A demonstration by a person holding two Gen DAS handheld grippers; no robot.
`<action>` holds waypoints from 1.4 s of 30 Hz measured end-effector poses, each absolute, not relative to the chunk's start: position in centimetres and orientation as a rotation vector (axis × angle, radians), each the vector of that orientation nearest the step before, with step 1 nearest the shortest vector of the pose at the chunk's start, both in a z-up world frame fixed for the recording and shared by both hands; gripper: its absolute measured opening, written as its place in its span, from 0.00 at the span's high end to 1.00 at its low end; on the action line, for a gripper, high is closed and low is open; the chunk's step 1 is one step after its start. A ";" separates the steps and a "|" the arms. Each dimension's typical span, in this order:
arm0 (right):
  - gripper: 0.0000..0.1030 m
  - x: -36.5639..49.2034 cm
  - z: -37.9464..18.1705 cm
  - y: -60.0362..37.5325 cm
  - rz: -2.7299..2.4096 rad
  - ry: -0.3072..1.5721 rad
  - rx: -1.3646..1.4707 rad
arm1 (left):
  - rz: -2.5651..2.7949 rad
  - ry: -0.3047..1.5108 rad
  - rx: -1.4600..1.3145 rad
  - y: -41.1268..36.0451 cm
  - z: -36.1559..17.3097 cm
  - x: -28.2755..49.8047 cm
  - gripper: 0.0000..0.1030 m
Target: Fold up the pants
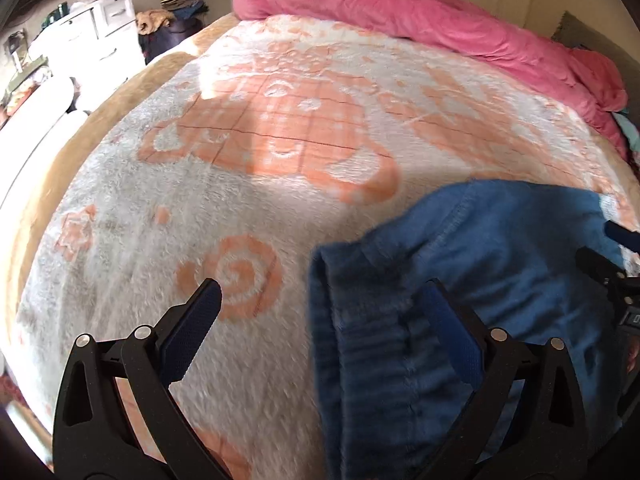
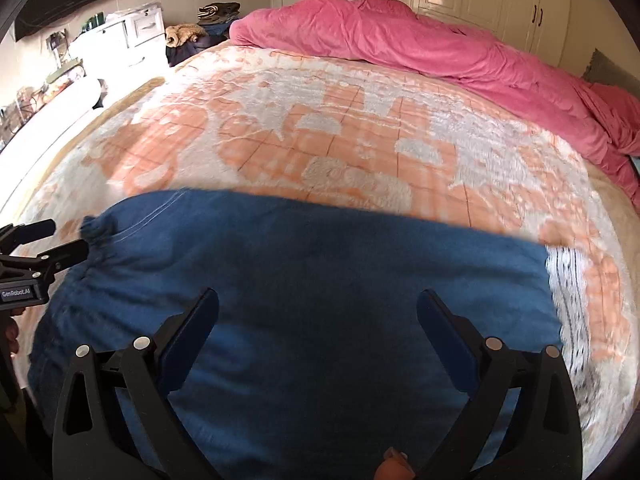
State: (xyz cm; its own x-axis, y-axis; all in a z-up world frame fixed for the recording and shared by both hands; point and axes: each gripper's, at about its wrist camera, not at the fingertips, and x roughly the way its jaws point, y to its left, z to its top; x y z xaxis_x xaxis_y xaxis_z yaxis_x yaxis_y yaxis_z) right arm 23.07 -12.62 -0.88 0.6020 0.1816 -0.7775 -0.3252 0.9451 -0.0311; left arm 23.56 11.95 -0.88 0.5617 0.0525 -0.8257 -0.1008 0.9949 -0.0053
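- Left gripper (image 1: 320, 300): fingers spread wide, holding nothing; right finger over the pants' gathered waistband, left finger over the blanket.
- Right gripper (image 2: 318, 304): also spread wide, hovering above the pants, nothing pinched.
- Pants (image 2: 304, 288): blue, lying on the bed's near side, waistband twd the left gripper.
- Blanket (image 1: 248, 168): white w/ orange print, under the pants.
- Pink duvet (image 2: 420, 40): bunched along far edge.
- White dresser (image 1: 100, 36): beyond the bed, far left.

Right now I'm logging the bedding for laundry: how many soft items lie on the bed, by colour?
Blue: 1, the pants
Pink: 1, the duvet
Orange-and-white: 1, the blanket
Total: 3
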 end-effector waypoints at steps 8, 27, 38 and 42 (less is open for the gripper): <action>0.04 26.6 -1.1 -11.4 0.367 0.895 -0.225 | 0.013 0.965 -0.070 12.2 -2.5 26.3 0.14; 0.34 27.1 -2.7 -4.8 0.595 0.830 -0.566 | -0.191 0.734 -0.035 10.0 2.0 19.9 0.75; 0.90 22.8 -1.0 -5.9 0.608 0.786 -0.388 | -0.151 0.739 -0.005 11.0 1.2 20.1 0.75; 0.90 19.9 1.4 -7.7 0.584 0.732 -0.299 | -0.173 0.692 0.023 10.0 2.5 18.8 0.75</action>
State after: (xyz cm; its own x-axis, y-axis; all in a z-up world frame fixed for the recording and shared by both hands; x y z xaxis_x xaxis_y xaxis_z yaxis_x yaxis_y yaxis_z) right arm 19.88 -7.72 1.41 0.5959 0.3934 -0.7001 -0.5949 0.8018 -0.0557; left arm 18.79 10.01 2.47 0.7563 -0.1510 -0.6365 0.1661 0.9854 -0.0364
